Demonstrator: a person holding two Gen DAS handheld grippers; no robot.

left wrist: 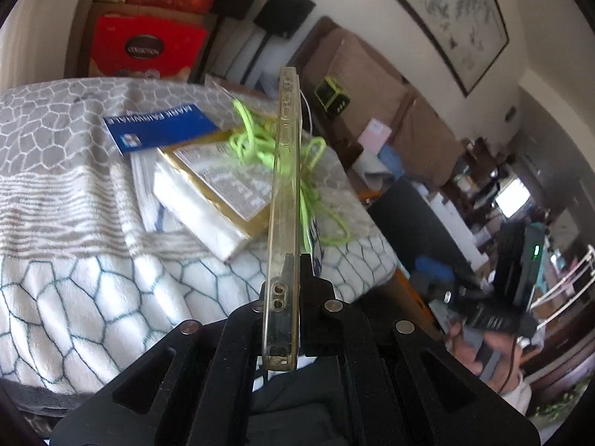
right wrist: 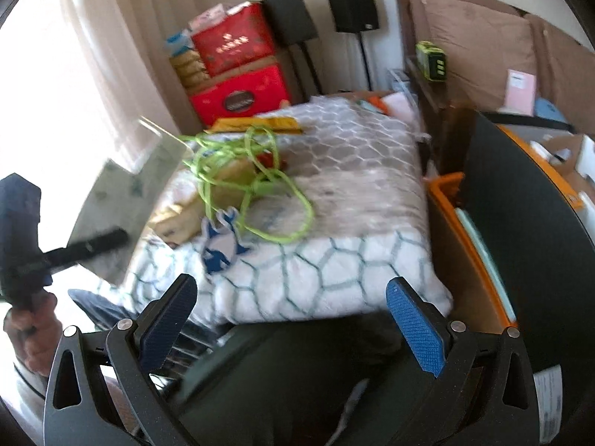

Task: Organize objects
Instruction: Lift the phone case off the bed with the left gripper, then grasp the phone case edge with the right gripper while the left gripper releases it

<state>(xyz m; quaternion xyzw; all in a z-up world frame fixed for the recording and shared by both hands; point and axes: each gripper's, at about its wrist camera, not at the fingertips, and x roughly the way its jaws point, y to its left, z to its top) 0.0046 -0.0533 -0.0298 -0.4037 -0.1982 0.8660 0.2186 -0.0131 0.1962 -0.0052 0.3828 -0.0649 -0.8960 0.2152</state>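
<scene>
One green cord (right wrist: 238, 171) and blue shark tag (right wrist: 221, 241) atop patterned cushion (right wrist: 353, 267)

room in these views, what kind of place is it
Probably a lived-in, cluttered home living room: a framed painting on the wall, speakers on stands, and stacked red gift boxes behind a blanket-covered surface.

The right gripper (right wrist: 292, 319) stands wide apart, nothing between its blue pads (right wrist: 416, 327). At twelve o'clock lies a green cord (right wrist: 256, 182) on the patterned blanket (right wrist: 334, 260) — a blue-and-white tag (right wrist: 220, 243) beside it. At nine o'clock the left gripper (right wrist: 111, 239) clamps a clear phone case (right wrist: 122, 193).
</scene>
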